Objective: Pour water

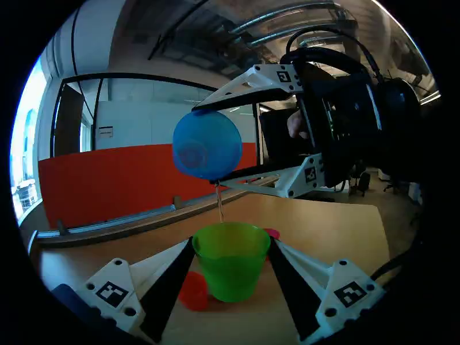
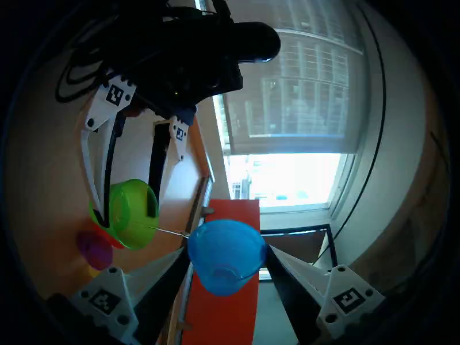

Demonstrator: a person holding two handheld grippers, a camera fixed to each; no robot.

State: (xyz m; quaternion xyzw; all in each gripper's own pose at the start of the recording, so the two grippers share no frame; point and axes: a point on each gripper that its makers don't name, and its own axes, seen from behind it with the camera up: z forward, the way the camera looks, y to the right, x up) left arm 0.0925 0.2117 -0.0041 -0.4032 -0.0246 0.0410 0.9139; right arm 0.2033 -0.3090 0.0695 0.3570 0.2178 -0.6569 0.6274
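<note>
A green cup (image 1: pixel 232 260) stands upright on the wooden table (image 1: pixel 322 224), held between the fingers of my left gripper (image 1: pixel 230 265), which is shut on it. Above it a blue cup (image 1: pixel 207 145) is tipped over, held by my right gripper (image 1: pixel 230 141). A thin stream of water (image 1: pixel 219 204) falls from the blue cup into the green one. In the right gripper view the blue cup (image 2: pixel 226 255) sits between my right gripper's (image 2: pixel 227 259) fingers, the stream (image 2: pixel 167 230) runs to the green cup (image 2: pixel 127 213), and the left gripper (image 2: pixel 132 190) holds that cup.
A red cup (image 1: pixel 194 290) and a pink one (image 1: pixel 272 233) sit on the table beside the green cup; a purple cup (image 2: pixel 95 249) lies near it too. A red partition wall (image 1: pixel 115 178) and a rail (image 1: pixel 144 217) run behind the table. A hand (image 1: pixel 297 123) holds the right gripper.
</note>
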